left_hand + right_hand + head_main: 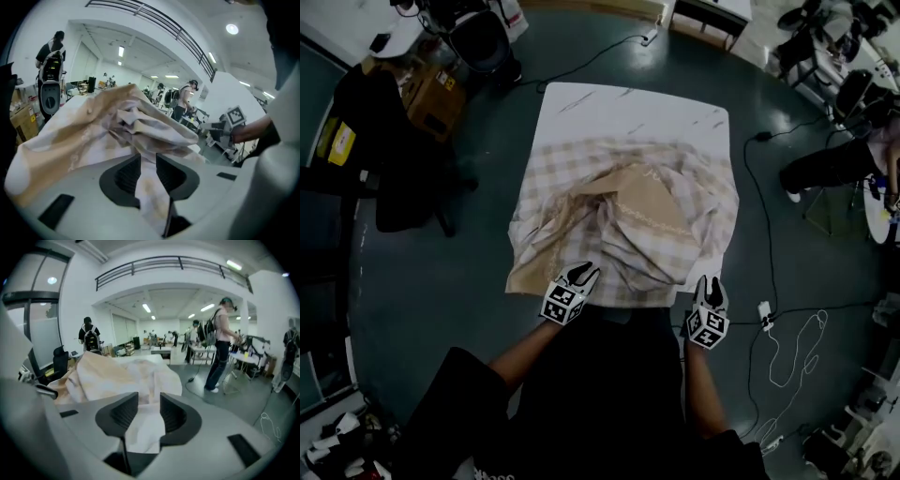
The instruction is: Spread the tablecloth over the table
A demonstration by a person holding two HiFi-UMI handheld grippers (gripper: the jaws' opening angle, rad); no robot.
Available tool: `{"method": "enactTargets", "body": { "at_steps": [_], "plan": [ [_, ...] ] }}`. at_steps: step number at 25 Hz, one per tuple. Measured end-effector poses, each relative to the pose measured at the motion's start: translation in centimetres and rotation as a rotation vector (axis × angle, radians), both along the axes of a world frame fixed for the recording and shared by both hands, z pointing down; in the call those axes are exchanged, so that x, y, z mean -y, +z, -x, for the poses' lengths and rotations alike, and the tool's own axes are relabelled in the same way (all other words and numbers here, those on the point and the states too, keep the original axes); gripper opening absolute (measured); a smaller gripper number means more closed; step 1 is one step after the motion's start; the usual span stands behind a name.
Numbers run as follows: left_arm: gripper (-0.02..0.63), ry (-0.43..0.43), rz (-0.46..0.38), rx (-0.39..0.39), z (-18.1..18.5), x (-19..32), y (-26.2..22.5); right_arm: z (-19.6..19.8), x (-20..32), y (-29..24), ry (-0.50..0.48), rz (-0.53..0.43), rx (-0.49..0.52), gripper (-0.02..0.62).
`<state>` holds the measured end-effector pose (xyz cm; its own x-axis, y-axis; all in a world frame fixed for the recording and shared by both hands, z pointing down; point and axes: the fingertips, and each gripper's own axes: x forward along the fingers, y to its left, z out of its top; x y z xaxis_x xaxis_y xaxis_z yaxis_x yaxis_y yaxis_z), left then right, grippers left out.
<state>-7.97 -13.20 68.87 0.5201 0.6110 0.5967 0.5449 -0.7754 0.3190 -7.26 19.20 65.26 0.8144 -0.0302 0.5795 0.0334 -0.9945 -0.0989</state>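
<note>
Tablecloth (628,216) is bunched up in a crumpled heap on the near half of the table (628,108), beige underside flipped over the checked side, and the far end of the marble top is bare. My left gripper (581,272) is pinched narrow on a fold at the near edge. My right gripper (711,284) stands a bit wider, with cloth filling the gap between its pads.
</note>
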Motion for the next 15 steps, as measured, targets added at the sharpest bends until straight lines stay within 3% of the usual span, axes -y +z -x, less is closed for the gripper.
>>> {"method": "enactTargets", "body": {
  "at_steps": [2, 4, 6, 8, 11, 13, 15],
  "plan": [
    [0.1, -0.003, -0.031, 0.034, 0.1, -2.8, 1.5, -1.4, -2.0, 4.0, -0.052, -0.046, 0.127, 0.196],
    [0.105, -0.073, -0.015, 0.104, 0.0, -5.0, 2.8, -3.5, -3.2, 7.5, -0.125, -0.069, 0.228, 0.218],
    [0.12, -0.143, -0.009, 0.159, -0.6, -6.6, 3.4, -5.9, -3.2, 10.1, -0.206, -0.092, 0.322, 0.218],
    [0.133, -0.168, -0.041, 0.174, -1.1, -8.0, 3.5, -7.8, -2.3, 11.4, -0.305, -0.102, 0.382, 0.172],
    [0.144, -0.059, -0.185, 0.128, 0.0, -10.9, 4.4, -10.1, -1.5, 10.6, -0.459, -0.054, 0.361, 0.057],
    [0.154, -0.011, -0.252, 0.142, 1.4, -12.2, 5.8, -12.7, -2.1, 9.6, -0.505, -0.042, 0.316, 0.04],
    [0.16, -0.038, -0.272, 0.166, 1.5, -12.4, 6.7, -17.1, -3.0, 8.8, -0.532, -0.029, 0.277, 0.034]
  ]
}}
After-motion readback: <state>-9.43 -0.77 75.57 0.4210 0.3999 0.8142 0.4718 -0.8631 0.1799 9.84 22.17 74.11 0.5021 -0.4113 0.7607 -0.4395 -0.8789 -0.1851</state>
